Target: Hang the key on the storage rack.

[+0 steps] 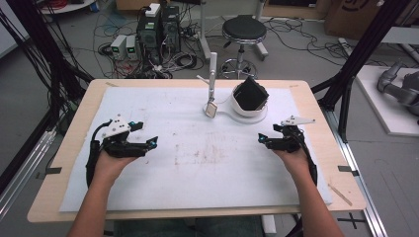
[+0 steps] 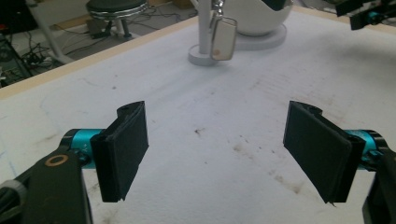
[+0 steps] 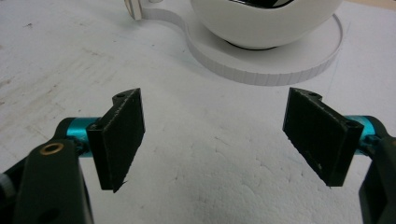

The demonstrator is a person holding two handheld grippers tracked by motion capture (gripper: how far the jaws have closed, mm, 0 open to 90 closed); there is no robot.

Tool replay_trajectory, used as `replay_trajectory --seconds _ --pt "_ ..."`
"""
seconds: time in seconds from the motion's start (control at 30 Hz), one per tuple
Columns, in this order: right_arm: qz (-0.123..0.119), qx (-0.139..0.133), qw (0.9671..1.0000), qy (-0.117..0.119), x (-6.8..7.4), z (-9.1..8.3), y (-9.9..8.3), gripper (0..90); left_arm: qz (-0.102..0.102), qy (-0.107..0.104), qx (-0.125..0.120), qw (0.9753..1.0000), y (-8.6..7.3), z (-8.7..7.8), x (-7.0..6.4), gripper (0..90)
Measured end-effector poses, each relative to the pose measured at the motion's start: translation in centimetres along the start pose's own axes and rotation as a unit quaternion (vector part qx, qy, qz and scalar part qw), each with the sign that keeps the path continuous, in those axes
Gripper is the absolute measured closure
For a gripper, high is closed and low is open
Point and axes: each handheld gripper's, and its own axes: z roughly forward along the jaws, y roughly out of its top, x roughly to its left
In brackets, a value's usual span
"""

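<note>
In the high view, a pale wooden surface (image 1: 74,163) carries a white foam mat (image 1: 197,182), stained brown near its middle. Toward the far edge of the mat stands a white round stand with a bowl-shaped cup (image 1: 249,109) holding a black cube-like block (image 1: 251,94). Just left of the white stand, on the same base, rises a white post (image 1: 212,74) with a small pale tag (image 1: 211,110) hanging at its foot. The left gripper (image 1: 148,134) hovers well to the left of the white stand and nearer the person, fingers apart and holding nothing. The right gripper (image 1: 264,133) sits just to the near right of the stand, fingers likewise apart and empty. The mat between the two grippers lies bare. Beyond the far edge are a black round stool (image 1: 243,29), computer boxes (image 1: 158,27) and tangled cables on a grey floor (image 1: 306,54); black frame posts (image 1: 360,49) flank the surface on both sides.

In the left gripper view, the black fingers (image 2: 123,149) stand wide apart above bare, speckled mat, with the white stand (image 2: 259,28) and hanging tag (image 2: 223,44) far ahead.

In the right gripper view, the fingers (image 3: 119,135) are spread wide, with the white stand's ribbed base (image 3: 280,70) close ahead and open mat between.
</note>
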Motion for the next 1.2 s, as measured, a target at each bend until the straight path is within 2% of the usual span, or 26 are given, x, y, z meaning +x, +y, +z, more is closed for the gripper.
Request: replay_trajectory --seconds 0.07,0.2,0.4,1.2 --pt "0.002 0.000 1.0000 -0.002 -0.16 -0.03 -0.05 21.1 -0.003 0.000 -0.003 1.0000 0.00 0.01 0.06 22.0" --pt "0.006 0.002 1.0000 -0.004 -0.23 -0.02 -0.09 21.1 0.004 -0.001 0.004 1.0000 -0.26 0.32 -0.11 21.9" --pt "0.001 0.011 0.9999 -0.004 -0.09 -0.21 -0.22 21.1 0.003 -0.002 0.010 0.9999 -0.43 0.69 0.18 22.0" --pt "0.004 0.008 0.9999 -0.005 -0.16 -0.40 -0.23 21.1 0.001 -0.002 0.015 0.9999 -0.78 0.74 0.33 22.0"
